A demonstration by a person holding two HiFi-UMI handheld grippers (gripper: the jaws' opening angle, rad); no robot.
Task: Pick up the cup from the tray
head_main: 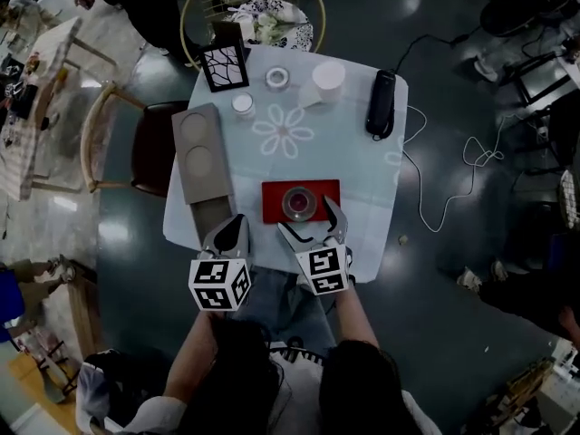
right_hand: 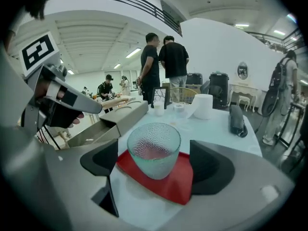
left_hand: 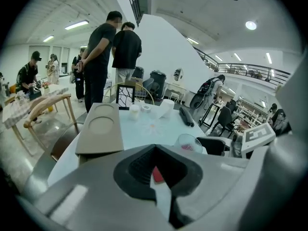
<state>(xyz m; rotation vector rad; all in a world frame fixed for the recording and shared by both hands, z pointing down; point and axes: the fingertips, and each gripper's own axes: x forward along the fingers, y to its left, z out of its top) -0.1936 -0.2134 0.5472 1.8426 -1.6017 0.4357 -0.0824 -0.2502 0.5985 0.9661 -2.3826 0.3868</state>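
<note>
A clear, dimpled glass cup (head_main: 298,203) stands upright in the middle of a red tray (head_main: 275,198), near the front edge of the light-blue table (head_main: 353,170). My right gripper (head_main: 310,223) is open just in front of the tray. In the right gripper view the cup (right_hand: 154,149) sits on the red tray (right_hand: 173,182), framed by the two dark pads (right_hand: 98,162) of the right gripper (right_hand: 154,172) without touching them. My left gripper (head_main: 228,236) hangs at the table's front edge, left of the tray, shut and empty. The left gripper view shows the cup (left_hand: 188,142) beyond the left gripper (left_hand: 156,170).
A long grey holder with two round recesses (head_main: 199,152) lies left of the tray. At the table's far side stand a black-framed picture (head_main: 224,66), a tape roll (head_main: 277,79), a white paper roll (head_main: 326,80), a small white cup (head_main: 242,104) and a black handset (head_main: 381,102). Chairs stand to the left.
</note>
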